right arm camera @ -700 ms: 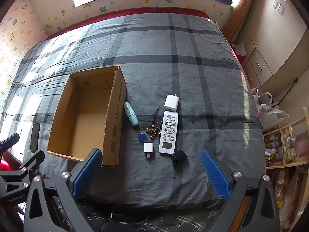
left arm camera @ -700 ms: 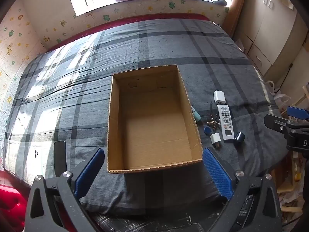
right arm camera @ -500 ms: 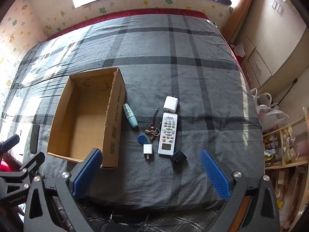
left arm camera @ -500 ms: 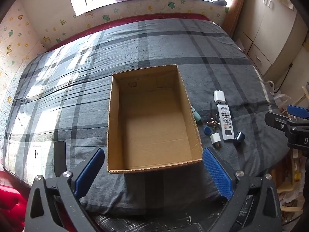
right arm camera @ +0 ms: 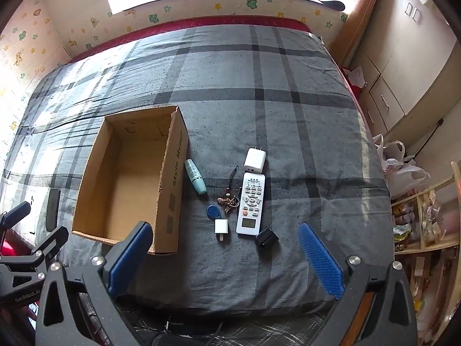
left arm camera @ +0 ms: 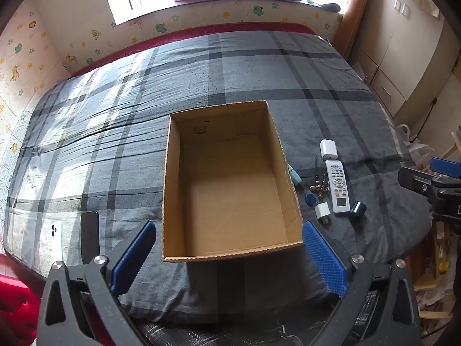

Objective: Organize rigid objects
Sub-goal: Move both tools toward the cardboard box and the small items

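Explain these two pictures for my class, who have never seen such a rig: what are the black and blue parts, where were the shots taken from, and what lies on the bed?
A person holds a hand tool in each hand. Each has a two-fingered claw and a wide-angle camera looking along its fingers. One picture comes from the left claw, the other from the right claw. Both are open and hold nothing. On the grey checked bed sits an empty cardboard box. Beside it lie a white remote, two white chargers, a mint tube, keys with a blue tag and a small black adapter.
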Demonstrator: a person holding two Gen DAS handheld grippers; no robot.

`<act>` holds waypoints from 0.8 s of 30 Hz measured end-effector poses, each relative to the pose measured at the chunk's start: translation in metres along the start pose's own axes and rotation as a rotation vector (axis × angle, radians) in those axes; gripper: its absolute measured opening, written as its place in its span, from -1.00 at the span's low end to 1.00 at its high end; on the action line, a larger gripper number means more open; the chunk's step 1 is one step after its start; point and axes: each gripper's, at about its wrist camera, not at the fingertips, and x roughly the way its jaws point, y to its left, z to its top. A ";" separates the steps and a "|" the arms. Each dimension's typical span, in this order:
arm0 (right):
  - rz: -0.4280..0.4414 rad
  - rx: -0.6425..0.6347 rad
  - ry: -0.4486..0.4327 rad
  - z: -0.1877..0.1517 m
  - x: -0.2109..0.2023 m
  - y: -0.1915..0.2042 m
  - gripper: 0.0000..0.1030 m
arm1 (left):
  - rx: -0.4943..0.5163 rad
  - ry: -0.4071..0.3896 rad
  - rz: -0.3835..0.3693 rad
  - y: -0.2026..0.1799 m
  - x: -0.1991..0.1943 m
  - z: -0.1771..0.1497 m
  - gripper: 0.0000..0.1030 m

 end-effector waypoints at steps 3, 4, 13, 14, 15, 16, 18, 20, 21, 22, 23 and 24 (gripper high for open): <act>0.001 0.002 -0.004 0.000 -0.001 -0.001 1.00 | 0.002 -0.002 -0.001 0.000 -0.001 0.000 1.00; 0.001 0.002 -0.005 0.001 -0.001 -0.001 1.00 | 0.001 -0.003 -0.002 0.000 -0.001 0.000 1.00; 0.003 0.007 -0.016 0.003 -0.006 -0.002 1.00 | -0.001 -0.018 0.001 0.003 -0.003 0.003 1.00; 0.003 0.010 -0.016 0.003 -0.006 -0.003 1.00 | -0.003 -0.019 0.002 0.003 -0.004 0.003 1.00; 0.003 0.012 -0.017 0.003 -0.006 -0.003 1.00 | -0.004 -0.021 0.002 0.004 -0.004 0.003 1.00; 0.002 0.013 -0.018 0.003 -0.006 -0.003 1.00 | -0.003 -0.022 0.002 0.004 -0.004 0.003 1.00; 0.002 0.012 -0.019 0.003 -0.007 -0.004 1.00 | -0.002 -0.022 0.002 0.005 -0.005 0.003 1.00; 0.002 0.013 -0.021 0.004 -0.008 -0.004 1.00 | -0.005 -0.023 0.002 0.005 -0.005 0.003 1.00; 0.001 0.012 -0.022 0.003 -0.008 -0.004 1.00 | -0.004 -0.025 0.002 0.004 -0.006 0.004 1.00; 0.001 0.011 -0.023 0.004 -0.009 -0.004 1.00 | -0.002 -0.026 0.002 0.004 -0.007 0.004 1.00; 0.002 0.010 -0.024 0.004 -0.010 -0.003 1.00 | -0.001 -0.028 0.003 0.004 -0.007 0.004 1.00; 0.002 0.011 -0.026 0.004 -0.010 -0.003 1.00 | -0.001 -0.030 0.004 0.005 -0.008 0.005 1.00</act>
